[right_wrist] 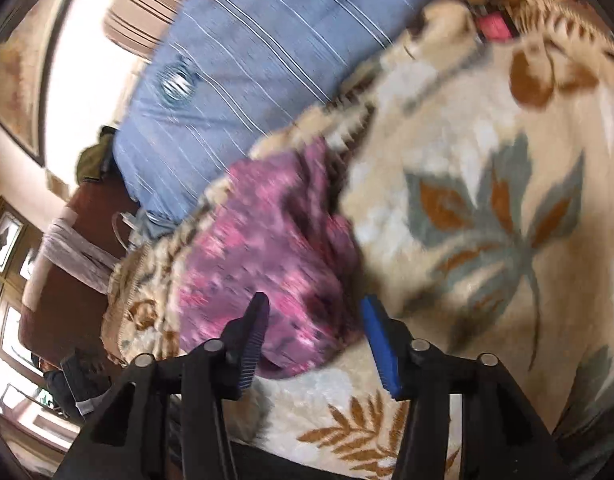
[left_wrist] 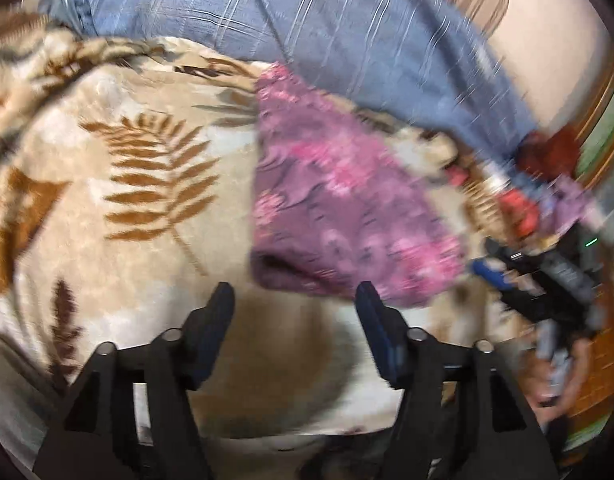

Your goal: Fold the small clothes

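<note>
Our small cloth (left_wrist: 347, 200) — purple with pink flowers — lies on the blanket (left_wrist: 127, 184) on the bed, in the middle of the left wrist picture. In the right wrist picture it sits a bit left of the middle (right_wrist: 267, 248). Behind it, at the top of both pictures, is a big blue pillow (left_wrist: 347, 32).

The left gripper (left_wrist: 295, 296) has its fingers apart, with nothing between them. They are just at the near edge of the cloth, at the bottom of the picture. The right gripper (right_wrist: 313, 308) has its fingers apart too. The cloth's near edge shows in the gap between them, but the fingers do not pinch it. Both pictures are blurry, so we cannot tell how neat the fold is.

We think the cloth looks folded already but still bumpy, with one end open like a pocket. To do this step well, we should take only the cloth's edge — not the fluffy blanket under it. We pinch one corner with each gripper, low and flat. Then we lift both sides the same, so the cloth does not twist. We lay the edge right on the far edge and let go softly.
</note>
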Motion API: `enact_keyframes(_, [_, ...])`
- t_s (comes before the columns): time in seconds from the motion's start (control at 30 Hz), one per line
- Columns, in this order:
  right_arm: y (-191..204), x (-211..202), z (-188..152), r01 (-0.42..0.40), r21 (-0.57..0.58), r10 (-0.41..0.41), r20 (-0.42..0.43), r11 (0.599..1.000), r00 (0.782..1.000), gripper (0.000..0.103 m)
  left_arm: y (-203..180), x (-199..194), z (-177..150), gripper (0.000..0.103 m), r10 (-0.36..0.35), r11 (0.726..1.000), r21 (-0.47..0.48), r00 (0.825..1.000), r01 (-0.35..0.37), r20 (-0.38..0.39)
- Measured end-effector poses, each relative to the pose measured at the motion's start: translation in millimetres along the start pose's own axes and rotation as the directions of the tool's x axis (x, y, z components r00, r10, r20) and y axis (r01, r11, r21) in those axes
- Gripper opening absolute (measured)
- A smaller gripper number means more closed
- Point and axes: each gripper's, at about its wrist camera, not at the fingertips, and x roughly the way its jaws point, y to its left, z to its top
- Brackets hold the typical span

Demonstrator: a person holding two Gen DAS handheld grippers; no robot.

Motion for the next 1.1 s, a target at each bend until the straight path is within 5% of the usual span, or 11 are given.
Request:
enact_keyframes(0.07, [12.3,3.8,9.3,-0.016,-0.05,0.014,-0.029,0.999,0.999,0.05,1.0,8.9,17.6,0.069,-0.026,0.999,-0.04,0.999,0.025,-0.027])
enact_keyframes(0.13, [24.6,15.2,22.7,0.056,-0.096,-0.061,-0.047,0.994,0.997,0.049,5.6,17.7,34.0,0.069,-0.017,0.997,-0.074,0.999,0.014,-0.047])
enact_keyframes(0.23, [24.5,42.6,42.2,0.014,-0.076,-0.022,-0.102,0.997,0.995,0.04,12.5,42.6,56.2,0.069,-0.015,0.995,-0.101,0.995,0.004,-0.103])
enact_keyframes(0.37, [5.2,76.6,46.8,0.005,-0.048,-0.012,-0.163,0.999,0.987,0.007,22.6,60.9,61.4,0.071,-0.105,0.979,-0.188,0.988,0.083,-0.113])
enact_keyframes(0.43, [0.4,76.4,40.4,-0.037,-0.052,0.028,-0.168,0.998,0.985,0.006,20.4,59.3,58.6,0.065,-0.099,0.981,-0.176,0.99,0.08,-0.102])
enact_keyframes(0.53, [1.5,61.3,42.5,0.017,-0.075,-0.027,-0.134,0.997,0.991,0.005,9.3,55.6,53.1,0.061,-0.031,0.995,-0.098,0.996,0.022,-0.088])
enact_keyframes(0.67, [-16.1,81.3,36.9,0.089,-0.058,-0.098,-0.188,0.994,0.977,0.005,14.8,62.6,49.0,0.063,-0.033,0.995,-0.098,0.996,0.025,-0.078])
enact_keyframes(0.77, [-14.4,79.7,36.8,0.076,-0.069,-0.086,-0.161,0.995,0.983,0.008,21.9,60.2,46.3,0.072,-0.045,0.991,-0.127,0.996,0.036,-0.073])
enact_keyframes(0.87, [-14.3,76.4,33.2,0.069,-0.064,-0.078,-0.151,0.996,0.985,0.016,13.4,50.0,41.7,0.074,0.016,0.997,-0.075,0.998,-0.02,-0.06])
enact_keyframes(0.97, [-8.8,64.9,33.7,0.09,-0.054,-0.096,-0.131,0.995,0.987,0.048,-7.1,33.1,29.0,0.074,0.136,0.99,0.033,0.991,-0.136,-0.008])
enact_keyframes(1.1, [11.2,36.3,19.1,0.177,-0.135,-0.184,-0.039,0.975,0.982,0.061,-27.8,21.3,5.5,0.074,0.239,0.961,0.138,0.971,-0.239,0.017])
